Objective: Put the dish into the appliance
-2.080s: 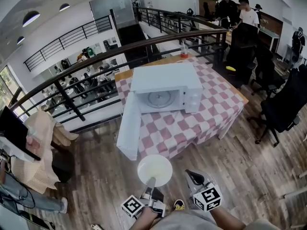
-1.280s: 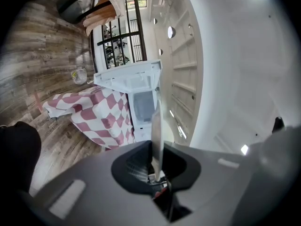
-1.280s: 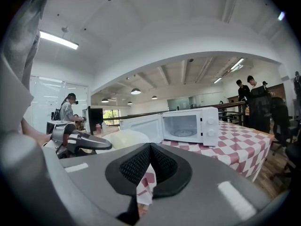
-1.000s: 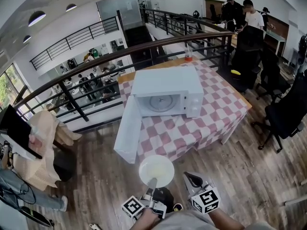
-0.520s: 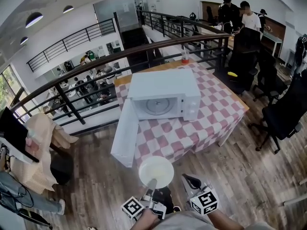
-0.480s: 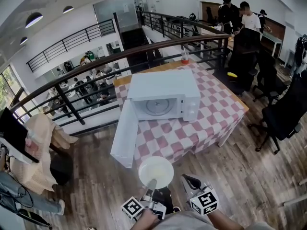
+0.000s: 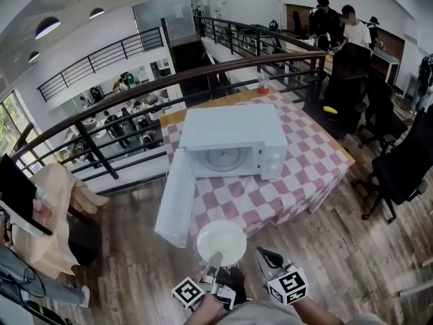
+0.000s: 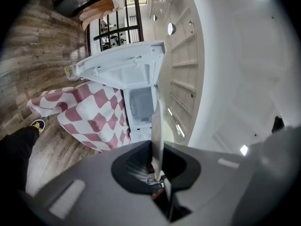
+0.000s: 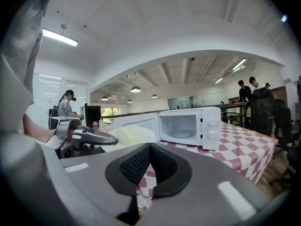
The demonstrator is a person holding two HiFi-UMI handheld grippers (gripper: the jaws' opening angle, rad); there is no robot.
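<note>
Two tools sit low in the head view, short of the desk's (image 7: 308, 158) near edge. Left tool (image 7: 215, 261): clenched on the rim of the pale dish (image 7: 221, 241), which hangs flat in the air above the wood floor (image 7: 135, 249), in front of the microwave. Right tool (image 7: 262, 254): jaws closed together, nothing between them, just beside the dish. Microwave (image 7: 233, 133) stands on the checked cloth, door (image 7: 174, 198) swung wide open, turntable (image 7: 223, 158) showing inside.

Carrier: rectangular table with red-and-white checked cloth (image 7: 308, 164), standing on brown wooden plank floor (image 7: 128, 246). On cloth: white box-shaped microwave oven (image 7: 233, 128) near middle, door open at left side. Clear cup with reddish drink (image 7: 263, 81) at far edge, well apart from oven.
</note>
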